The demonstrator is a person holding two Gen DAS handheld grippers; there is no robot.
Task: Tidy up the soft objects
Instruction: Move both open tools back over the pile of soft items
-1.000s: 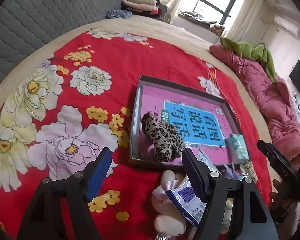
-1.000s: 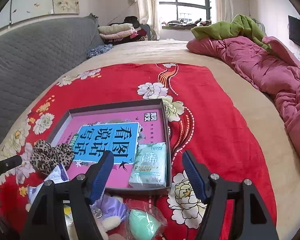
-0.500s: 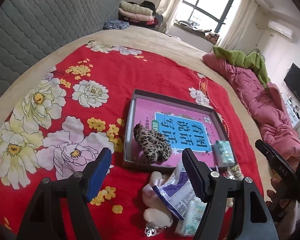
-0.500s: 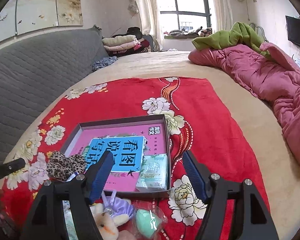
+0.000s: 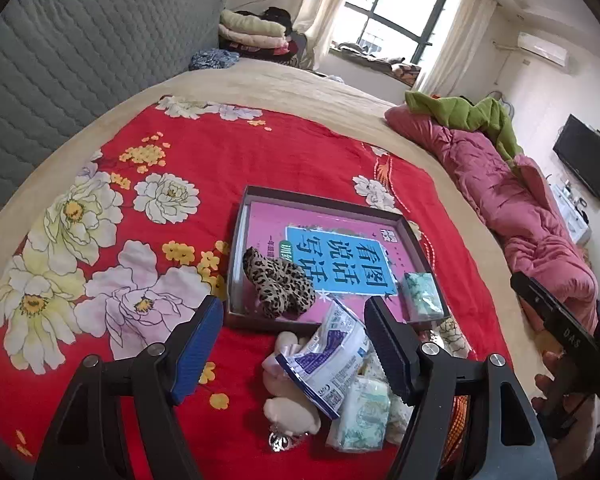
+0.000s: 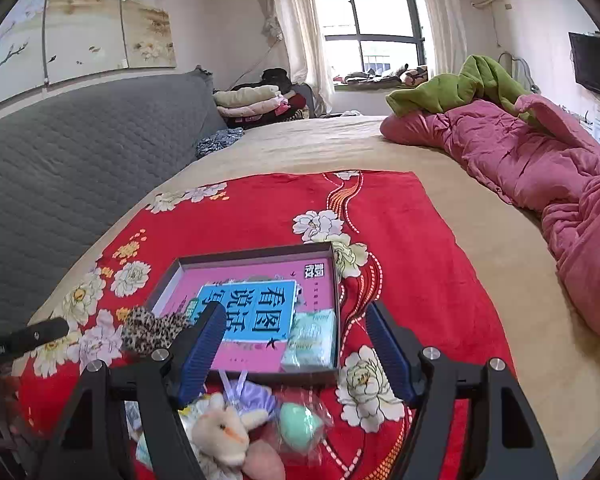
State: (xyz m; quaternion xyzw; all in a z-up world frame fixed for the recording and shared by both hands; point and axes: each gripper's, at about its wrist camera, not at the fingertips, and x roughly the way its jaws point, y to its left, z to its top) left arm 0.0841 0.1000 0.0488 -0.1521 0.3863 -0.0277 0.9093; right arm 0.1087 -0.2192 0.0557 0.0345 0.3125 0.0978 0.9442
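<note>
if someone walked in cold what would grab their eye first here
First the red flowered blanket spread over the bed, with a shallow box on it holding a pink and blue book, a leopard-print cloth and a green tissue pack. Just in front of the box sits a heap of packets and a plush toy, below both open grippers.

Left wrist view is looking forward and down between its fingers from the tray's near left, fairly close. Right wrist view is facing the same way from the near right, slightly higher. Both are sharing the tray, red blanket and window.
</note>
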